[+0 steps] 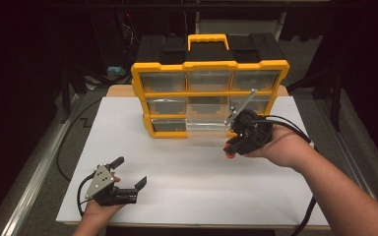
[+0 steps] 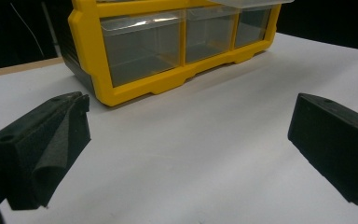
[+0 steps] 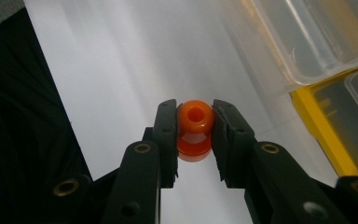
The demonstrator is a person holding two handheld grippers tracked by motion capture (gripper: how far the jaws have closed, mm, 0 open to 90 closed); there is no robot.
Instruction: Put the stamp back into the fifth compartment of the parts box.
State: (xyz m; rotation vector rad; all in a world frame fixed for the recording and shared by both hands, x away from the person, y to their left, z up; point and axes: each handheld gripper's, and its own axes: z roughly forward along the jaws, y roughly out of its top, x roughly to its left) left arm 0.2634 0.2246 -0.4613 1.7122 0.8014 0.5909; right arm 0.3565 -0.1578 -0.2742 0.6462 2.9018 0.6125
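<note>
A yellow organiser (image 1: 209, 93) with clear drawers stands at the back of the white table (image 1: 187, 187). One clear drawer (image 1: 207, 128) in its bottom row is pulled out toward me. My right gripper (image 1: 230, 149) hovers just right of that drawer, shut on an orange bead (image 3: 195, 128) with a hole through it; the bead (image 1: 230, 155) peeks out below the jaws in the high view. My left gripper (image 1: 130, 172) rests on the table at the front left, its jaws wide open around nothing. The left gripper view shows the organiser (image 2: 168, 46) ahead of it.
The pulled-out drawer (image 3: 307, 42) and the organiser's yellow frame (image 3: 326, 140) lie close to the right gripper's jaws. A black case (image 1: 211, 46) stands behind the organiser. Cables trail from both grippers. The table's front edge runs just behind the left hand.
</note>
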